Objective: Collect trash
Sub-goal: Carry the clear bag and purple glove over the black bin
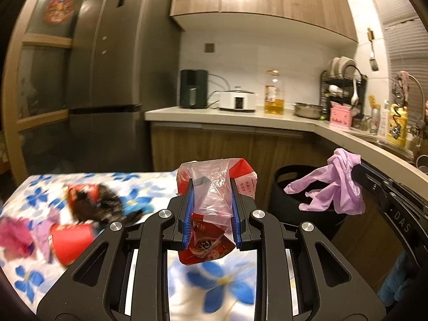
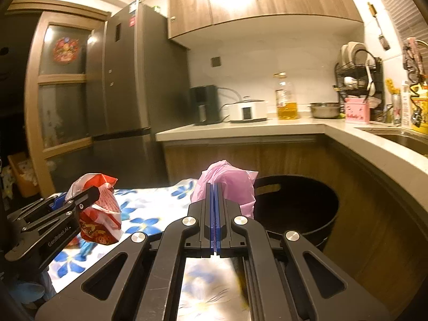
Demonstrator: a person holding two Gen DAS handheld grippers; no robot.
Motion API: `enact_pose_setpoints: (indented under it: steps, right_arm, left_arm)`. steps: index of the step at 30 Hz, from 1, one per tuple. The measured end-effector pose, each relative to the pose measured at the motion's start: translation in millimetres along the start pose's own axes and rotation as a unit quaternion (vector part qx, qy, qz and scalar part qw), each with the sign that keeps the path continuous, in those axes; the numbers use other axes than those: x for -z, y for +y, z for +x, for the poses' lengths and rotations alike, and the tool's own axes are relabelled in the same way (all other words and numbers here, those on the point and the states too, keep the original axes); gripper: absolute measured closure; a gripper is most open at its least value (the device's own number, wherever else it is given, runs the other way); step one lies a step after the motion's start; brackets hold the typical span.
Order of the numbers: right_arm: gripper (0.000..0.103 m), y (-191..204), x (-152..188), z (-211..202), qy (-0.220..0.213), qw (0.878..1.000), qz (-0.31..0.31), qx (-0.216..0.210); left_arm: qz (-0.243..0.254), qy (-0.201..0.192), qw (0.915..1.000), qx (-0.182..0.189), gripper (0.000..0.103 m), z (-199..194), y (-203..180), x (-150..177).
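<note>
My left gripper (image 1: 211, 187) is shut on a clear plastic bag with red packaging (image 1: 214, 195) and holds it above the flowered table; it also shows at the left of the right wrist view (image 2: 99, 214). My right gripper (image 2: 215, 187) is shut on a crumpled purple plastic glove (image 2: 227, 184), which hangs over the rim of the black trash bin (image 2: 307, 214). In the left wrist view the glove (image 1: 334, 184) dangles above the bin (image 1: 283, 184). More trash lies on the table: a red paper cup (image 1: 69, 243), a dark wrapper (image 1: 93, 200) and pink scraps (image 1: 13, 235).
The table has a blue-flower cloth (image 1: 219, 281). The bin stands between the table and the wooden cabinets under the counter (image 2: 240, 129). A fridge (image 1: 115, 53) stands behind. An air fryer, cooker, oil bottle, pot and dish rack are on the counter.
</note>
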State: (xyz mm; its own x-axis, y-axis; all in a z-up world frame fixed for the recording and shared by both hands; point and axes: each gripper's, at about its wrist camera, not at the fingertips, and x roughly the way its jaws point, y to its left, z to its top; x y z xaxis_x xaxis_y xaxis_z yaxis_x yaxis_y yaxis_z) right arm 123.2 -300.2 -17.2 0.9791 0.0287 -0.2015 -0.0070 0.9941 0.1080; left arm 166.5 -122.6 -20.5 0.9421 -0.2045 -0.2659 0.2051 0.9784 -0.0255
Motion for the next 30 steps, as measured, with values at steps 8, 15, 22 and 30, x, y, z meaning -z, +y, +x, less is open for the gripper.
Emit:
enact_pose_setpoints:
  steps: [8, 15, 22, 30]
  right_arm:
    - [0.101, -40, -16, 9, -0.025, 0.998, 0.012, 0.049]
    - [0.101, -66, -26, 18, -0.034, 0.997, 0.021, 0.071]
    - [0.101, -83, -26, 25, -0.032, 0.996, 0.028, 0.078]
    - [0.101, -92, -30, 32, -0.036, 0.996, 0.023, 0.079]
  left_arm:
    - [0.018, -0.016, 0.9988, 0.044, 0.081, 32, -48, -18]
    - [0.022, -0.019, 0.9966, 0.077, 0.081, 58, -82, -29]
    - [0.031, -0.013, 0.9945, 0.099, 0.081, 81, -108, -32]
    - [0.032, -0.006, 0.9931, 0.113, 0.08, 99, -126, -30]
